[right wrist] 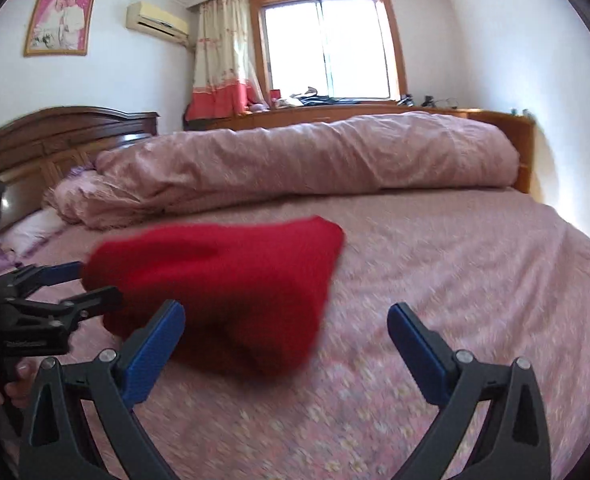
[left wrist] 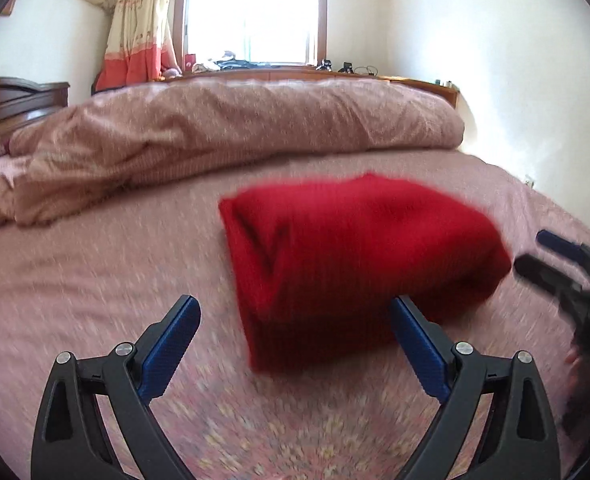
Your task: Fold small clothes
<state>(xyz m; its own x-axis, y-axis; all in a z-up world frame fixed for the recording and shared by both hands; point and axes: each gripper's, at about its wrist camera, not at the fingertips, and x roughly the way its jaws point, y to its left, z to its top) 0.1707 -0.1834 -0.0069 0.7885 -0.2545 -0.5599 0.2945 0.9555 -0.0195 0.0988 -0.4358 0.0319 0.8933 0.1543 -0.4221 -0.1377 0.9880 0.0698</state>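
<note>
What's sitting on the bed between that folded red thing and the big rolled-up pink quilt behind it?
Nothing: in both wrist views only bare pink patterned bedsheet stretches between the folded red knit garment and the rolled pink quilt.

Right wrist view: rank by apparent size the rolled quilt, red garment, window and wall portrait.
1. Rolled quilt
2. Red garment, nearer the camera and blurred, so its size is inflated
3. Window
4. Wall portrait
</note>
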